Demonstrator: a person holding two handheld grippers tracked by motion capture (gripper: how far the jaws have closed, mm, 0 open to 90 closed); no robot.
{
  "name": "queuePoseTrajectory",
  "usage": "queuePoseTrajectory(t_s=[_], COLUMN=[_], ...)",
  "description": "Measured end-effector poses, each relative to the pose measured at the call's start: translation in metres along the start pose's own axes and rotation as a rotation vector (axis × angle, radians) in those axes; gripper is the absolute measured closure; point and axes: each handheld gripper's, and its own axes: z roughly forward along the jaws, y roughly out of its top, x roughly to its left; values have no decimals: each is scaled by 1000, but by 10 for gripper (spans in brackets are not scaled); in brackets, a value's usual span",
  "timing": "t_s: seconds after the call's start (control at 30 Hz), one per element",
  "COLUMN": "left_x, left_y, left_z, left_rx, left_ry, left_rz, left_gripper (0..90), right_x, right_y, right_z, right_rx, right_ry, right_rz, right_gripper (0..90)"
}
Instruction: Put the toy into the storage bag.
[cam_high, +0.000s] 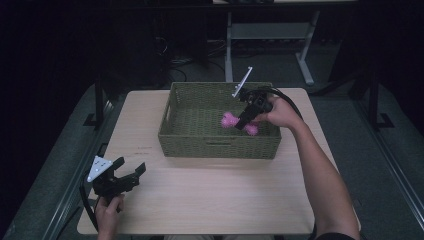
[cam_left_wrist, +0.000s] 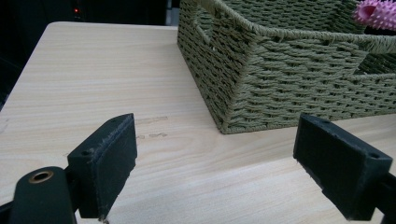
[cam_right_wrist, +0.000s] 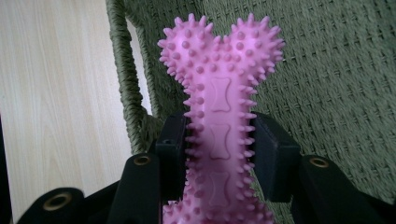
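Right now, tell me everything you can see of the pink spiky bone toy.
The pink bone toy looks like soft rubber, covered in small nubs, with little bone shapes embossed along its shaft and two knobbed lobes at its far end. The right gripper is shut on its shaft and holds it inside the green woven basket.

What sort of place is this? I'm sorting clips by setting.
Probably a lab or workshop set up for recording, not a home: a bare wooden table in a dark room, metal desk legs with loose cables behind, and a person using handheld grippers on a basket and pink toy.
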Motion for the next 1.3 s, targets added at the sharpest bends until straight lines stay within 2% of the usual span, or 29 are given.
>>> queuePoseTrajectory(t_s=[0.57,0.77,1.1,1.3], left_x=[1,0,0,0], left_y=[0,0,-1,0], left_z=[0,-1,0,0], left_rx=[4,1,1,1], left_ry=[3,1,0,1], left_rz=[-1,0,-3,-2], left_gripper=[130,130,130,130], right_x=[-8,-8,-11,-12], right_y=[1,2,2,0], right_z=[17,23,32,40], right_rx=[30,59,55,74], right_ry=[18,17,30,32], right_rz=[13,15,19,26], right_gripper=[579,578,579,578])
